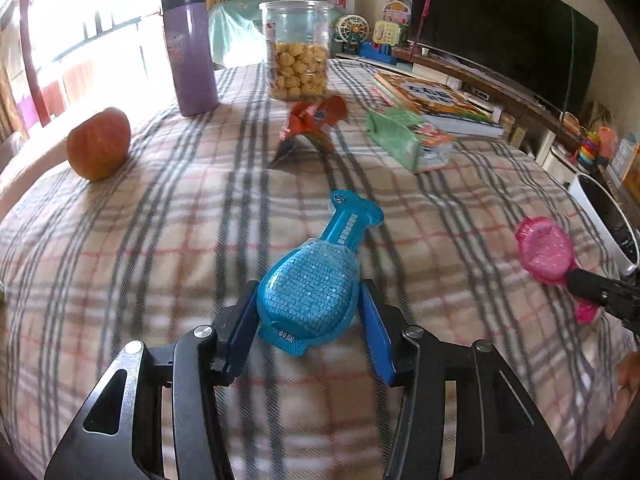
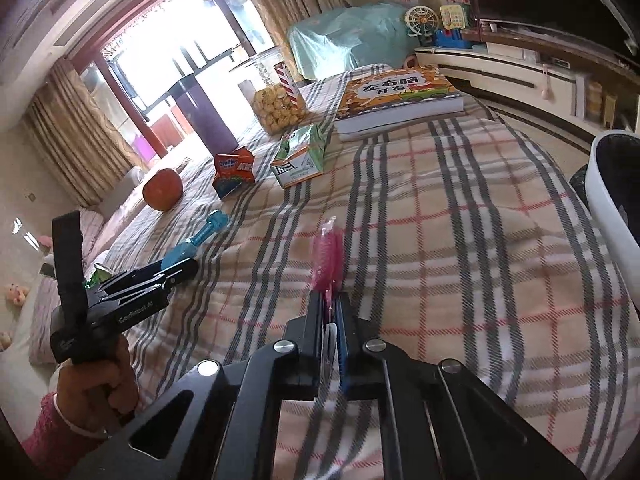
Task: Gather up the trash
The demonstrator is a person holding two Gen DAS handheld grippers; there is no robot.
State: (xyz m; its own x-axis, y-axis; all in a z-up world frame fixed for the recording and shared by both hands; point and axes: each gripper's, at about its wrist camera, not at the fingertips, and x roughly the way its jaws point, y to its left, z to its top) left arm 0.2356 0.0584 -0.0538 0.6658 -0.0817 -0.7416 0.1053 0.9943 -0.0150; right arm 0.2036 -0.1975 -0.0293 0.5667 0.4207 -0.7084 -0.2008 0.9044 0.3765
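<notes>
- The apple [image 1: 98, 144] sits at the far left of the plaid-covered bench [image 1: 440, 216]; it looks whole, so it is probably not trash.
- Behind it stand a purple bottle [image 1: 191, 50] and a clear jar of snacks [image 1: 298, 50], both upright and apparently keepers.
- In front of the jar lies a crumpled red snack wrapper [image 1: 310, 126], and to its right a green drink carton [image 1: 404, 140] on its side, just in front of a stack of books [image 1: 436, 100]. Both look light; the wrapper is soft and will crush, the carton is stiffer and best taken across its narrow sides.
- The left hand-held gripper [image 1: 310, 312] has its blue fingers spread on either side of the round body of a blue plastic jelly pouch [image 1: 308, 292] lying on the cloth; the pads do not appear to press it yet.
- The pouch looks light, glossy and likely slippery; the bulging body may squirm, so the flat neck or sealed edge seems the surer hold.
- The right hand-held gripper [image 2: 330, 300] is pressed together on the flat end of a pink jelly pouch [image 2: 327, 254], holding it clear of the bench.
- A white bin with a black liner [image 2: 614, 184] stands at the far right, beside the bench, probably where the trash goes.
</notes>
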